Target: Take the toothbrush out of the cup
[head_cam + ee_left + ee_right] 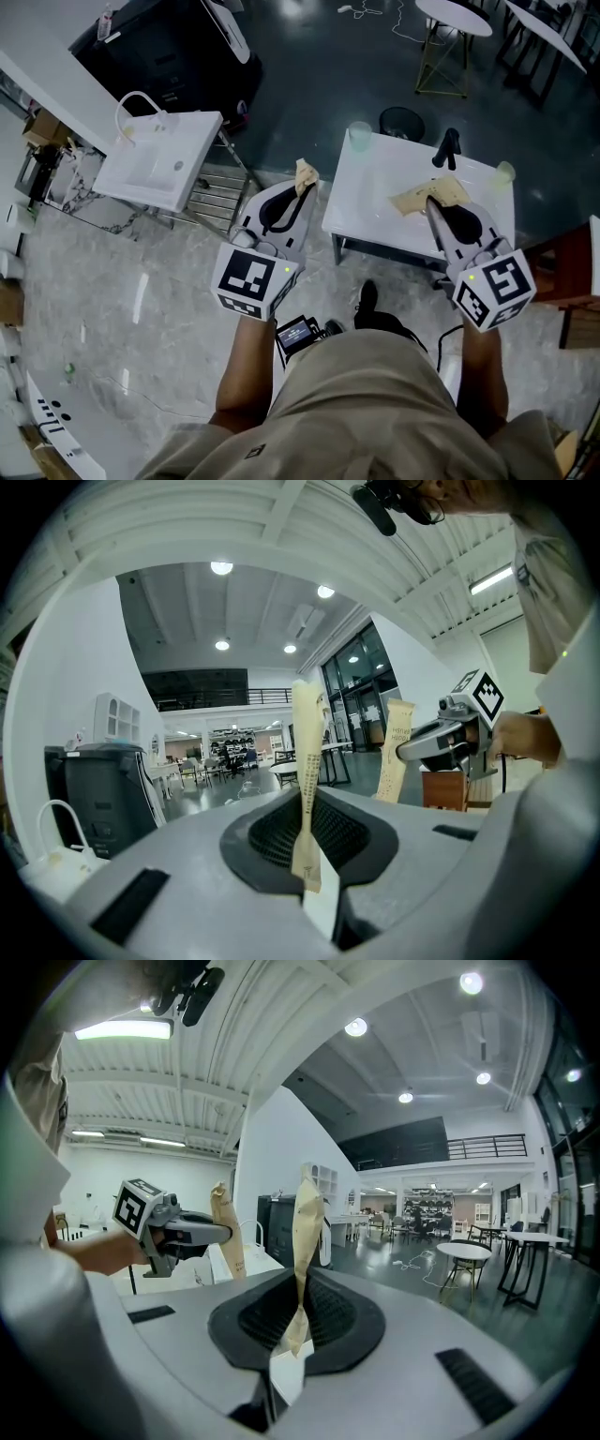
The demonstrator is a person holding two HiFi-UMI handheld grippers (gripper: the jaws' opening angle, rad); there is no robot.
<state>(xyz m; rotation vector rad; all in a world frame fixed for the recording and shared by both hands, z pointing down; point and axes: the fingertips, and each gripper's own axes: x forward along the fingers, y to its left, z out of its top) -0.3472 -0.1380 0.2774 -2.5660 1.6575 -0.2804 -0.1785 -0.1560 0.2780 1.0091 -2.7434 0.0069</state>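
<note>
my left gripper (302,186), centre frame: jaws clamped on a paper strip (306,752). my right gripper (433,206): jaws clamped on a paper wrapper (305,1232).

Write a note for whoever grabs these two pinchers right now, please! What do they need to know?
Left gripper: shut on a tan paper strip, just off the table's left side.
Right gripper: shut on another paper piece, over the white table.
Job's things: one pale cup at the table's far left corner, a second cup at its right edge. No toothbrush can be made out in either.
Done: nothing on the toothbrush yet.
Left: probably put the paper down, find the toothbrush's cup, lift the brush out.
</note>
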